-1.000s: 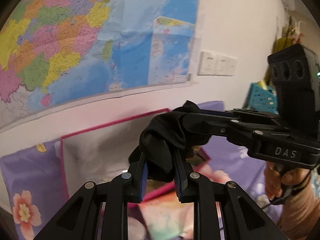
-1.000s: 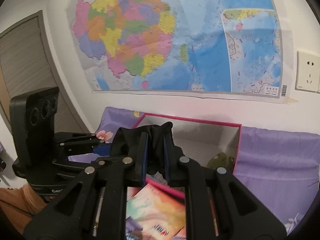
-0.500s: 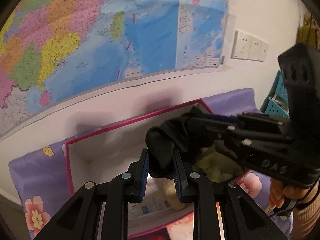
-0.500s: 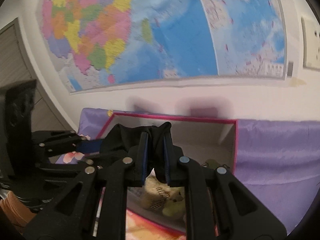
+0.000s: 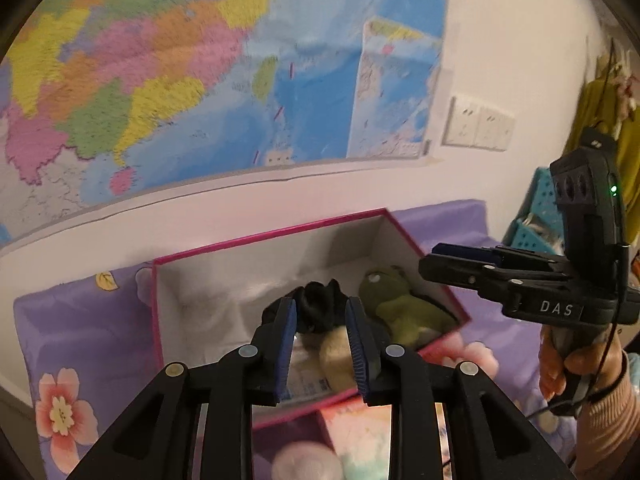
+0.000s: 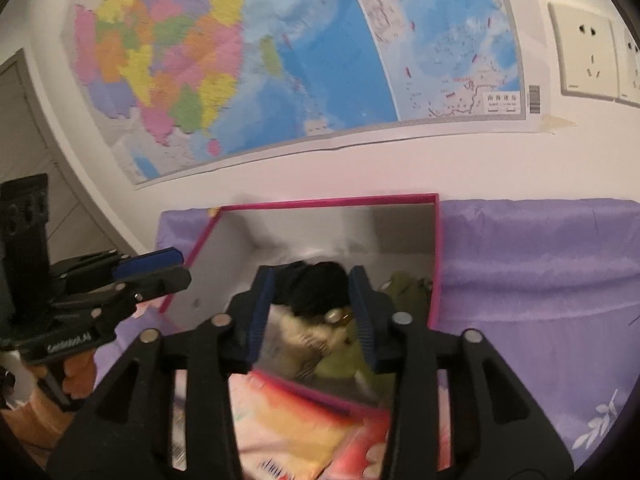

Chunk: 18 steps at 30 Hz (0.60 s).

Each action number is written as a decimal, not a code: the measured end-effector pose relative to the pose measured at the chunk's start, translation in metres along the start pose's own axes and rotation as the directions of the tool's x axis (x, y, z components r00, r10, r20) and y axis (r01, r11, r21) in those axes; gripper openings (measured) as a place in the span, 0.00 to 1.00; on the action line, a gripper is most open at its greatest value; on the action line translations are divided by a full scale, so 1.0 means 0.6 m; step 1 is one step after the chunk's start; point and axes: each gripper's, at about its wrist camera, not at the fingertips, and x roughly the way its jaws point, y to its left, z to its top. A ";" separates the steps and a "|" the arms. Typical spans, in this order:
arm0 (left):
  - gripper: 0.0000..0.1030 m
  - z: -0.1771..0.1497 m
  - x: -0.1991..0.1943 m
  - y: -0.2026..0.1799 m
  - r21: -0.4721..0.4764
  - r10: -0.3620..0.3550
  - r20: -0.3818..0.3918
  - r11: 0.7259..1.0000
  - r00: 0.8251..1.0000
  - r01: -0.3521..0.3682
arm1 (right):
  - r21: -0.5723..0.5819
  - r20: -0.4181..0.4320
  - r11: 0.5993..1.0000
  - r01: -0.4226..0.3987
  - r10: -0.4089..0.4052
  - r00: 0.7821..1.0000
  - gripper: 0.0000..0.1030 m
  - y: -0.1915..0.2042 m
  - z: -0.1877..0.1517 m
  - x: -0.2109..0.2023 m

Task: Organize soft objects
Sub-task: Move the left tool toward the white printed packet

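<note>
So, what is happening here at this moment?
A person holds a two-finger gripper in each hand above a pink-edged box. Both the left gripper and the right gripper are open. A black cloth lies bunched inside the box, on a beige plush toy and beside a green plush frog. Neither gripper grasps it now.

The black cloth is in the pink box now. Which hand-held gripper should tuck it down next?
Probably the left hand-held gripper: it is open with the black cloth showing between its fingers, over the pink box. The right hand-held gripper sits off beside the box's right rim.
</note>
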 end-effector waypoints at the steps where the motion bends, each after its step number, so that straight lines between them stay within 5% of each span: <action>1: 0.28 -0.008 -0.015 -0.001 0.001 -0.014 0.017 1.000 1.000 0.014 | -0.008 0.004 1.000 -0.009 0.009 1.000 0.42 0.005 -0.005 -0.012; 10: 0.34 -0.081 -0.107 -0.012 -0.017 -0.114 0.110 0.993 0.987 0.117 | -0.071 0.006 0.989 -0.127 0.127 0.992 0.43 0.067 -0.063 -0.104; 18: 0.37 -0.160 -0.121 -0.009 -0.040 -0.114 0.063 0.992 0.991 0.117 | -0.118 -0.073 0.976 -0.184 0.176 0.982 0.47 0.109 -0.134 -0.133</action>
